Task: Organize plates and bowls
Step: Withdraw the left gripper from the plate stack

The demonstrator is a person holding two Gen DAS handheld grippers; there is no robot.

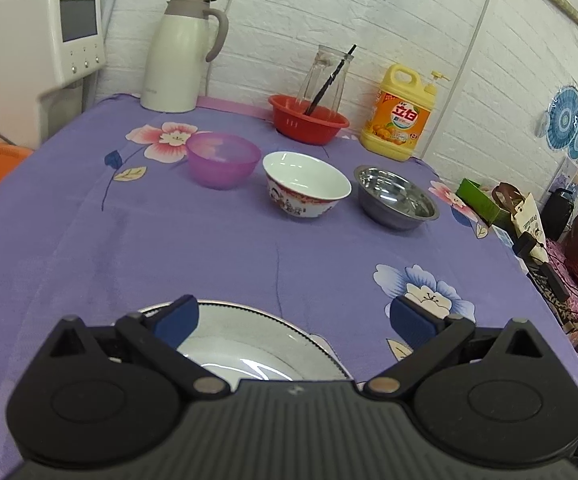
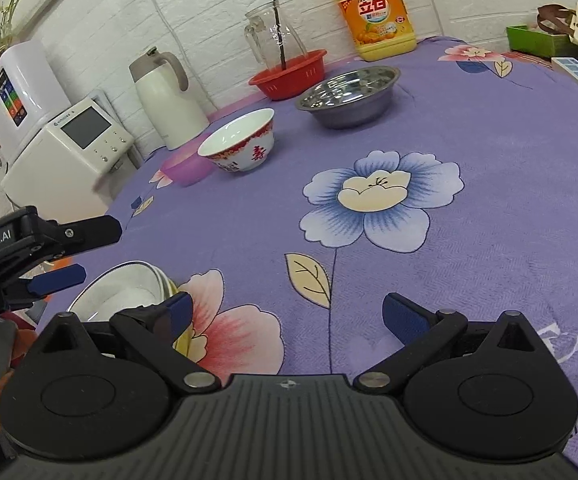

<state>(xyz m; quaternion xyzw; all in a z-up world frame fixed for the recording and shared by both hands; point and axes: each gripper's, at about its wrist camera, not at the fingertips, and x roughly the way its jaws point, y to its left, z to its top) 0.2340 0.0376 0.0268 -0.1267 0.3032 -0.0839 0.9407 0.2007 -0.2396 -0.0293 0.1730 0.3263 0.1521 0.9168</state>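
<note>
hovering over the near edge of the desk (image 1: 89, 240), your left tongs (image 1: 295, 320) stand wide apart above the stack of plates (image 1: 249, 344), gripping nothing; in the right view the same stack (image 2: 129, 284) shows at least two rims nested, with a yellowish one underneath. your right tongs (image 2: 285, 316) are also spread and empty, over bare flowered cloth just beside that stack. the plates look gathered already, so the step in hand is probably the bowls. they sit in a row well apart from you toward the wall: the purple plastic bowl (image 1: 223, 160) on the left, the white patterned bowl (image 1: 305, 184) in the middle, the steel bowl (image 1: 396, 198) on the right, none touching. for the next move you'd likely reach forward with one tool, set one finger inside a bowl's rim and one outside, and close firmly before lifting. the ceramic bowl has a thick, smooth wall and may slip, so take a deep bite. the steel one is the widest, so it seems the natural base if you nest them. keep clear of the red basket (image 1: 308, 118) and detergent bottle (image 1: 399, 114) behind.
</note>
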